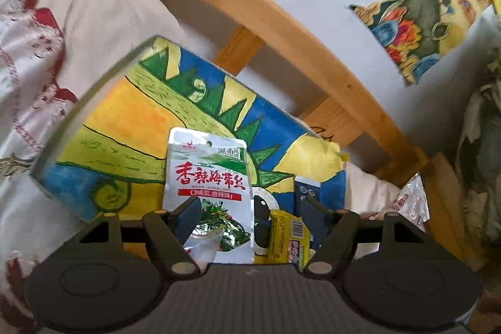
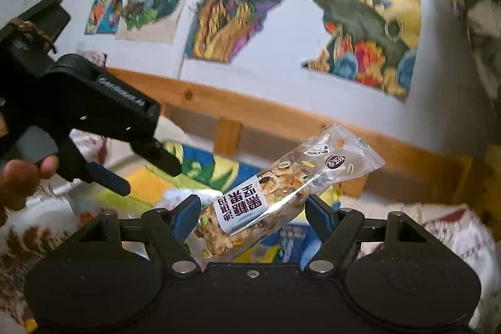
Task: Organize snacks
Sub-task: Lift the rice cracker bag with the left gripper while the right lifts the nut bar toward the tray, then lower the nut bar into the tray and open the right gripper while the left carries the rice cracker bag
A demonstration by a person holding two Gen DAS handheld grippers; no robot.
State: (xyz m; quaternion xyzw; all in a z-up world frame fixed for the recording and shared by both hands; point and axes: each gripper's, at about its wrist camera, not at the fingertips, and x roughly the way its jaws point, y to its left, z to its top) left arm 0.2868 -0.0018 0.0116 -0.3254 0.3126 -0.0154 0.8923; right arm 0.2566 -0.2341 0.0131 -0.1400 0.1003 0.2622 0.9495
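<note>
Painted board (image 1: 131,127) ahead on bed; we clamp seaweed pouch (image 1: 208,177) in left gripper (image 1: 250,208), nut bar (image 2: 281,193) crosswise in right gripper (image 2: 253,208), lifted for sorting.

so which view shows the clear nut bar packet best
The right wrist view: the nut bar packet lies slantwise between the right gripper fingers, label and nuts plainly visible. The left wrist view does not show it; there a seaweed pouch stands between the left gripper's fingers.
</note>
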